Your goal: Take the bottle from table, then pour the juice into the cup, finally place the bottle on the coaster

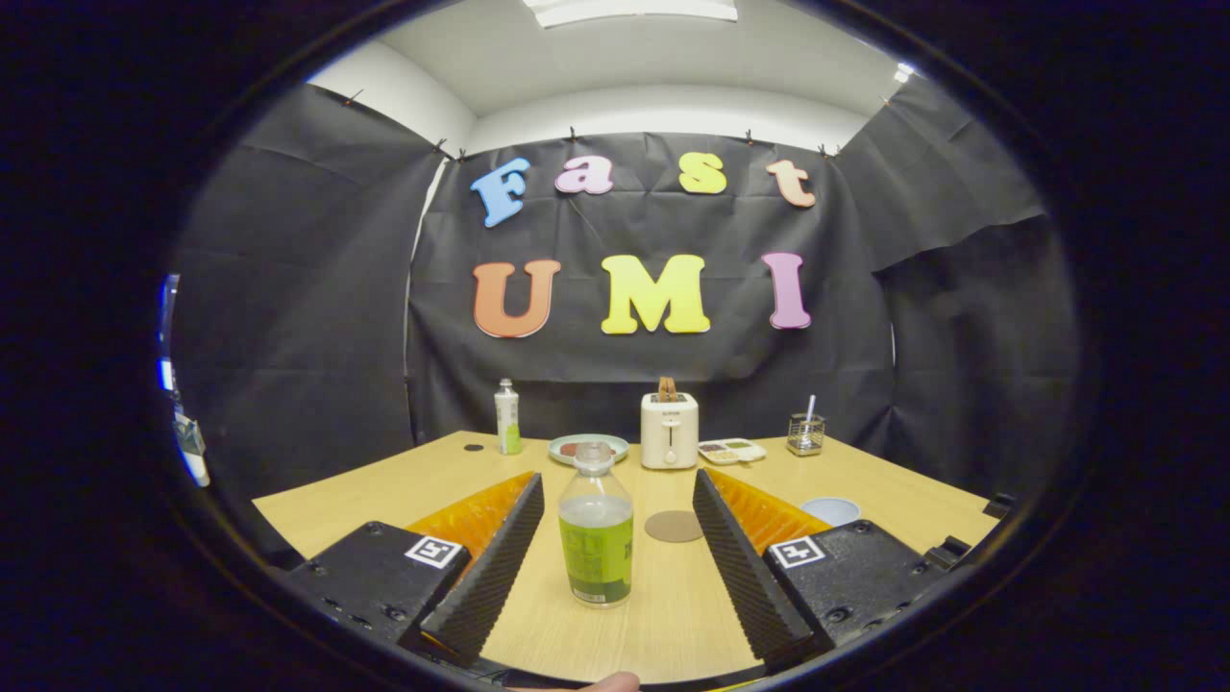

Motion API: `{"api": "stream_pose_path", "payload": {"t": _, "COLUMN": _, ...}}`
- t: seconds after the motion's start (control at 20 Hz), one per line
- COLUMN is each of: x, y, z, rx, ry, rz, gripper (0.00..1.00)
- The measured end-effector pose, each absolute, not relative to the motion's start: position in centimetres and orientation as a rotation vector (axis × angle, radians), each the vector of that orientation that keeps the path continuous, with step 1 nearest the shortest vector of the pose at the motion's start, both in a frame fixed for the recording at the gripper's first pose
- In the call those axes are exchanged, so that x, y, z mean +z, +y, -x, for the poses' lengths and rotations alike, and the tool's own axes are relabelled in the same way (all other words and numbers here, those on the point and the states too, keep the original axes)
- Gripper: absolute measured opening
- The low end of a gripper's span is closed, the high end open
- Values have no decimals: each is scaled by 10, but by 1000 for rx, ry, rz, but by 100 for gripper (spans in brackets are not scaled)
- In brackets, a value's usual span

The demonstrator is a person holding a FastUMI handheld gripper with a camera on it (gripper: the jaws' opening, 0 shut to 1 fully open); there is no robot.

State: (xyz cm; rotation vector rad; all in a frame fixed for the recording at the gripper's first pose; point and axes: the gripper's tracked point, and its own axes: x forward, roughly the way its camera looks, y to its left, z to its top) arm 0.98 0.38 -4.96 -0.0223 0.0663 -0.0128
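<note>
While the bottle (596,529) stands upright on the table (894,485) between the fingers | gripper (615,548) wide open, touching nothing | coaster (674,526) just beyond bottle | cup (831,510) farther right

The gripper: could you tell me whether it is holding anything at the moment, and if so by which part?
Nothing is held. The gripper is open, and the bottle stands upright on the table between the fingers, with gaps on both sides.
</note>
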Motion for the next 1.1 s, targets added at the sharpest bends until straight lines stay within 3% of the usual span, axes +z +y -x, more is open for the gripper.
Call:
{"api": "stream_pose_path", "payload": {"t": 0.4, "x": -112, "y": 5, "z": -27, "rx": -5, "ry": 153, "rz": -28, "gripper": 100}}
{"api": "stream_pose_path", "payload": {"t": 1.1, "x": -148, "y": 17, "z": -81, "rx": -8, "ry": 309, "rz": -25, "gripper": 100}}
